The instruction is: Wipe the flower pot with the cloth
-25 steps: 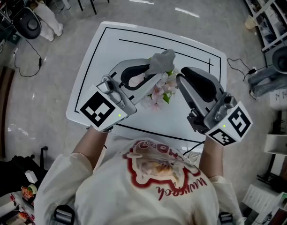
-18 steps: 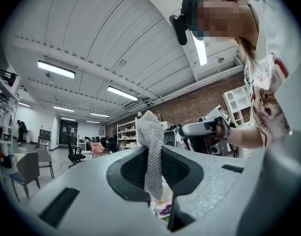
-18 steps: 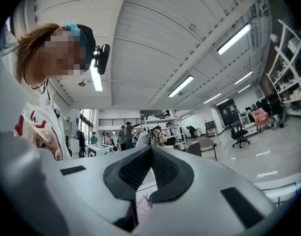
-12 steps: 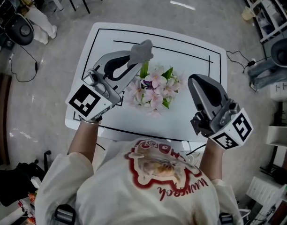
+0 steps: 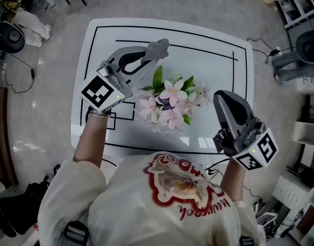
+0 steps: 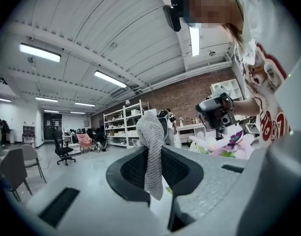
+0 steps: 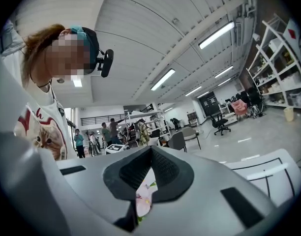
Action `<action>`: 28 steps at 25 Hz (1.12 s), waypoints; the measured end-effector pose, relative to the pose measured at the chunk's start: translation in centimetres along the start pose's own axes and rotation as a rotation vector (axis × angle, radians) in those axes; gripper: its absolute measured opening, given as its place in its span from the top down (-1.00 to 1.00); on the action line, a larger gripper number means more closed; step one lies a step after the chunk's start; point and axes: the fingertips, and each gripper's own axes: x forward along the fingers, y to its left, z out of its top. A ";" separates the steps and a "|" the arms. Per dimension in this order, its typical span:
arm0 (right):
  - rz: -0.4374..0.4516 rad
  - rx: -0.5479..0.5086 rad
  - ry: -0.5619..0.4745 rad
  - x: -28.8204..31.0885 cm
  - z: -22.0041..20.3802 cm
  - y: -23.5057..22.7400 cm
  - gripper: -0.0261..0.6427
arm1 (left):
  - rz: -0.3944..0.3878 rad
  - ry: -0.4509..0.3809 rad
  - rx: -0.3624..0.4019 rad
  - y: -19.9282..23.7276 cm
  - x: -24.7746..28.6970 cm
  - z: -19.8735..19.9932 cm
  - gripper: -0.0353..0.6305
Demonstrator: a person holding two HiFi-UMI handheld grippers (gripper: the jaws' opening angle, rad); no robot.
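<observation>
The jaws of our left gripper [image 5: 146,60] pinch the grey cloth [image 5: 158,48]; those of our right gripper [image 5: 222,96] are together and empty. We hold both grippers level, either side of the flower pot [image 5: 170,104] on the white table [image 5: 218,45], touching neither.
</observation>
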 end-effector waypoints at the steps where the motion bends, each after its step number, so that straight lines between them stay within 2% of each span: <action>1: -0.009 0.005 0.003 0.1 -0.2 -0.3 0.92 | -0.009 0.014 0.003 0.4 0.4 -0.7 0.72; 6: -0.039 0.020 0.004 0.8 -0.8 -1.0 0.93 | -0.058 0.055 -0.027 1.8 2.1 -4.4 0.72; 10: -0.052 0.027 0.029 1.3 -1.6 -1.2 0.92 | -0.135 0.096 -0.023 1.5 3.3 -6.9 0.72; 17: -0.094 0.047 0.046 1.3 -2.3 -2.3 0.92 | -0.271 0.125 -0.008 -0.3 4.7 -9.7 0.72; 28: -0.112 0.071 0.058 2.2 -3.2 -3.1 0.92 | -0.485 0.172 0.017 -2.9 5.7 -11.9 0.72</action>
